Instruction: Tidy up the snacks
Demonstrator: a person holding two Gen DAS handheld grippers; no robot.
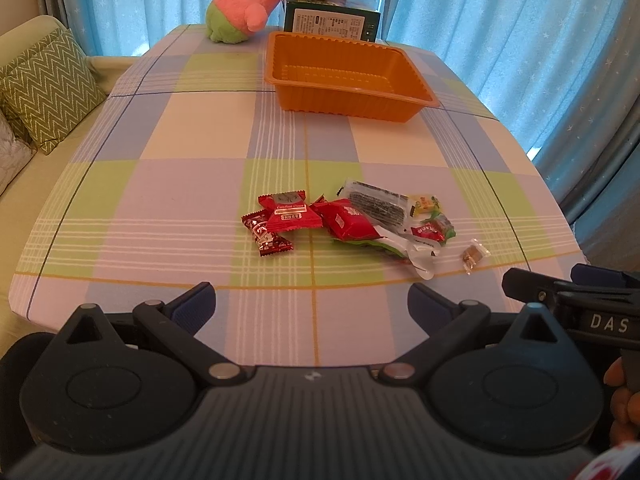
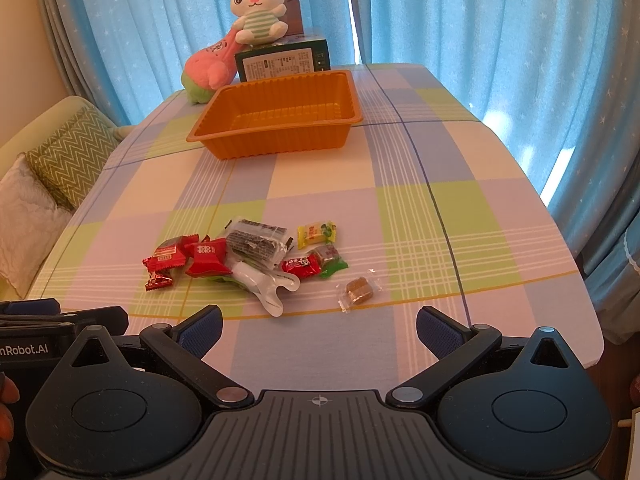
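A pile of wrapped snacks (image 1: 352, 220) lies on the checked tablecloth, also in the right wrist view (image 2: 248, 258): several red packets (image 1: 286, 212), a dark seaweed-like pack (image 1: 378, 204), a yellow candy (image 2: 316, 234), and a small brown candy in clear wrap (image 2: 360, 290) set apart at the right. An empty orange tray (image 1: 348, 76) stands farther back, also in the right wrist view (image 2: 280, 120). My left gripper (image 1: 312, 304) is open and empty, near the table's front edge, short of the pile. My right gripper (image 2: 320, 326) is open and empty, beside it.
A pink and green plush (image 1: 244, 6), a white plush rabbit (image 2: 258, 10) and a green box (image 1: 332, 20) stand behind the tray at the table's far edge. A sofa with cushions (image 1: 44, 88) is to the left. Blue curtains hang behind.
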